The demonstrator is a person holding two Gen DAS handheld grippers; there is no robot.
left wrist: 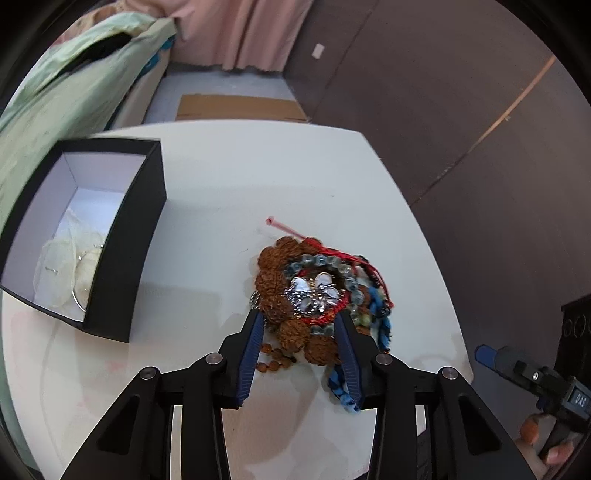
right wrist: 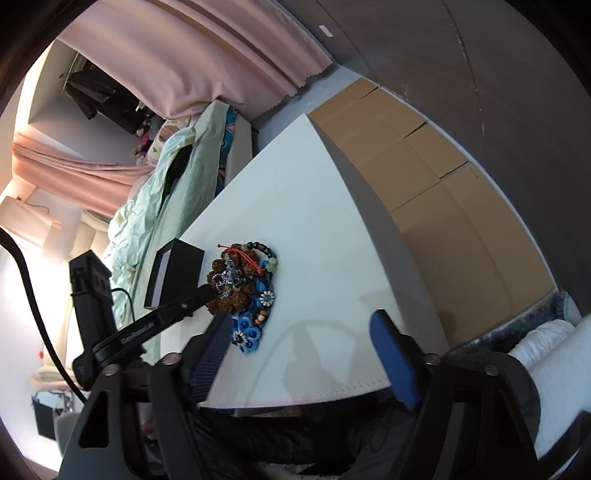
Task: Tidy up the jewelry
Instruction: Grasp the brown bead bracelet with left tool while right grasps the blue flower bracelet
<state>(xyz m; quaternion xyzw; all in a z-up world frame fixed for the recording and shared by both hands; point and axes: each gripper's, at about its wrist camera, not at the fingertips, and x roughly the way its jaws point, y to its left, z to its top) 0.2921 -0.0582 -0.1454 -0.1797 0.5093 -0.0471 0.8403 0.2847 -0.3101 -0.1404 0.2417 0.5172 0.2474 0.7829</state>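
Room: pale surface [left wrist: 207, 192] beside a bed with green bedding [left wrist: 55, 88]; pink curtain [left wrist: 243, 29] behind, cardboard [right wrist: 443, 192] on the floor.
Box: black, open-topped, white inside [left wrist: 110, 236], at the surface's left; holds some pale, filmy items, too blurred to name.
Jewelry pile: heap [left wrist: 317, 295] mid-surface, well apart from the box in the left wrist view; nothing lifted out of it yet.
Look of pile: large rough brown beads [left wrist: 273, 280], a ring of grey-blue beads [left wrist: 332, 262], red cord [left wrist: 369, 266], silver chain piece [left wrist: 314, 291] on top, blue braided strand [left wrist: 380, 321] trailing at the near right, small orange beads [left wrist: 273, 354] at the near edge. All tangled.
Left hand-held gripper: [left wrist: 301, 325] jaws apart, straddling the pile's near side; brown beads lie between them, pads not clearly pressing.
Right hand-held gripper: [right wrist: 306, 350] jaws wide apart over bare surface, right of the pile, holding nothing.
Step, judged: taking hold of one piece for transfer to the box.
Next move needs: closing on one strand only; tangle may drag neighbours along, so the right side may have to pin the rest.
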